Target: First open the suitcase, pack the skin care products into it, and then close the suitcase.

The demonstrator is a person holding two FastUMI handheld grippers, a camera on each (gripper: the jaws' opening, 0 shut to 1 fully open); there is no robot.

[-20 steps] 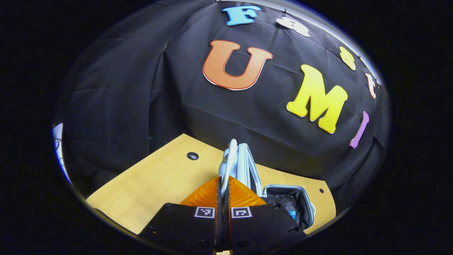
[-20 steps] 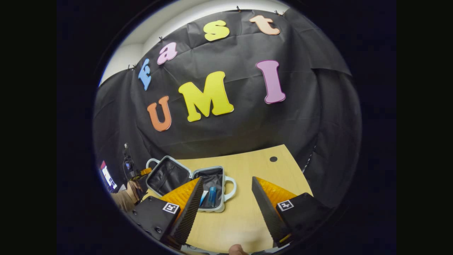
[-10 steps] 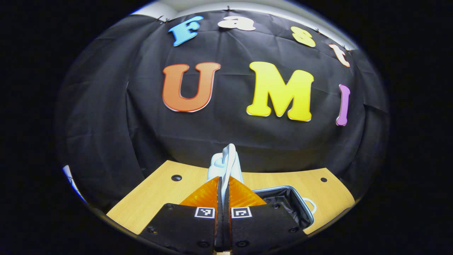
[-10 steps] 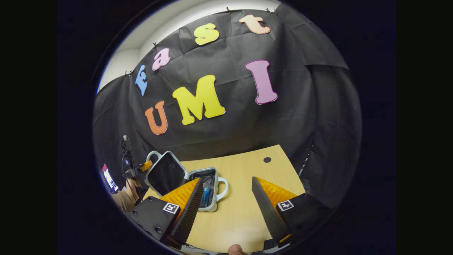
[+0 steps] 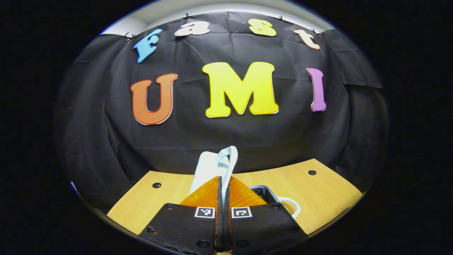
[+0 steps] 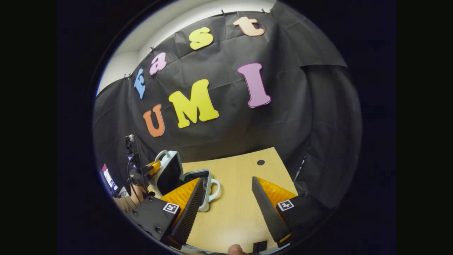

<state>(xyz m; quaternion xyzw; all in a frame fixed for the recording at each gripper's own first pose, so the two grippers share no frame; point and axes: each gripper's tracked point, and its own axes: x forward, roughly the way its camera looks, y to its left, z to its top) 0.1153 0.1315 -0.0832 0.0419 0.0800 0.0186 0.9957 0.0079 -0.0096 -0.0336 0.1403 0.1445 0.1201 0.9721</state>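
Wooden surface (image 6: pixel 240 209) carries the suitcase (image 6: pixel 203 184) at your right view's 9 o'clock. Your left hand-held gripper (image 5: pixel 223 187) pinches its raised lid handle (image 5: pixel 226 161); your right hand-held gripper (image 6: pixel 226 198) hangs spread, holding nothing.

A light wooden table (image 5: pixel 329 193) with small round holes (image 5: pixel 311 172) stands against black cloth (image 5: pixel 247 138); above it, white wall (image 6: pixel 116 63).

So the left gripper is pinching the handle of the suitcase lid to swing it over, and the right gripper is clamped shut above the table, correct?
Not quite. In the right gripper view the right gripper is open, fingers spread wide above the table. The rest holds: the left gripper pinches the lid's handle, with the suitcase half raised.
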